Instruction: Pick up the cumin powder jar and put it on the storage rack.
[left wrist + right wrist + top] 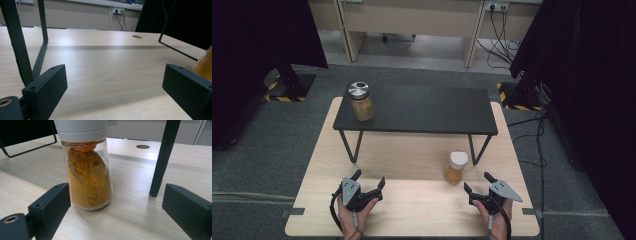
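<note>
A glass jar of orange powder with a white lid [456,167] stands upright on the wooden table [412,210], just in front of the black shelf's right leg. The same jar [87,170] rises close ahead of my right gripper [115,205], left of centre, with nothing touching it. My right gripper [476,182] rests open at the table's front right. A second jar with a silver lid [361,101] stands on the left end of the black shelf [422,112]. At the front left my left gripper [368,178] is open and empty, and its black pads [48,85] frame bare wood.
The shelf's thin metal legs [352,145] stand on the table between the grippers and the far edge; one leg [162,157] is right of the jar. Dark curtains flank the table. Desks and cables [499,35] lie beyond on the grey floor.
</note>
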{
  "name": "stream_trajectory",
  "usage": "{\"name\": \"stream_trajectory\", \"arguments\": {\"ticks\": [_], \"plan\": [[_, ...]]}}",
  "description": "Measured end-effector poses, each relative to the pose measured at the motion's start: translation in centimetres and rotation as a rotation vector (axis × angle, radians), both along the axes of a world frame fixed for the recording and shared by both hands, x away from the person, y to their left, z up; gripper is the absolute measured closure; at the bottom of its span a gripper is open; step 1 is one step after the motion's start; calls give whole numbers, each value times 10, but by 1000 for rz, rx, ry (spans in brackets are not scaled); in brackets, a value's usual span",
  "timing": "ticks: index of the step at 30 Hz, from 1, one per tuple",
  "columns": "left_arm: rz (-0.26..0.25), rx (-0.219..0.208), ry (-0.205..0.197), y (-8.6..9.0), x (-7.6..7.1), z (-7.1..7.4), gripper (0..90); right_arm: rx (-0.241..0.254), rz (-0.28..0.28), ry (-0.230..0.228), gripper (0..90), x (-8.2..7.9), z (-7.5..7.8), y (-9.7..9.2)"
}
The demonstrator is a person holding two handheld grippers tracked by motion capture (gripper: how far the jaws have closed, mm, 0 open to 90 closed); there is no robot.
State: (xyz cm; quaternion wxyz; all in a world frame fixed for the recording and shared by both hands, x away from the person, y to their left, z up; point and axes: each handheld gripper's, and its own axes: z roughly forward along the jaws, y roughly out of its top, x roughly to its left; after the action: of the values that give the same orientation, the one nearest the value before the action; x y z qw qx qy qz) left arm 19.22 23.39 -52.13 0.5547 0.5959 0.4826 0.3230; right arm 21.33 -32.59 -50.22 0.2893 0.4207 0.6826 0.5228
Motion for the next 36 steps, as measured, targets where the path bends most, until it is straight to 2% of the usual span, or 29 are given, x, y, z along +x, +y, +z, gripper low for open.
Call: {"name": "stream_trajectory", "arguments": {"ticks": [11, 27, 36], "plan": [[14, 2, 2, -2, -1, 0, 55, -3, 4, -2, 82, 0, 0, 0], [9, 6, -14, -2, -3, -2, 55, -5, 7, -2, 82, 0, 0, 0], [9, 5, -10, -2, -2, -1, 55, -8, 7, -5, 82, 0, 0, 1]]}}
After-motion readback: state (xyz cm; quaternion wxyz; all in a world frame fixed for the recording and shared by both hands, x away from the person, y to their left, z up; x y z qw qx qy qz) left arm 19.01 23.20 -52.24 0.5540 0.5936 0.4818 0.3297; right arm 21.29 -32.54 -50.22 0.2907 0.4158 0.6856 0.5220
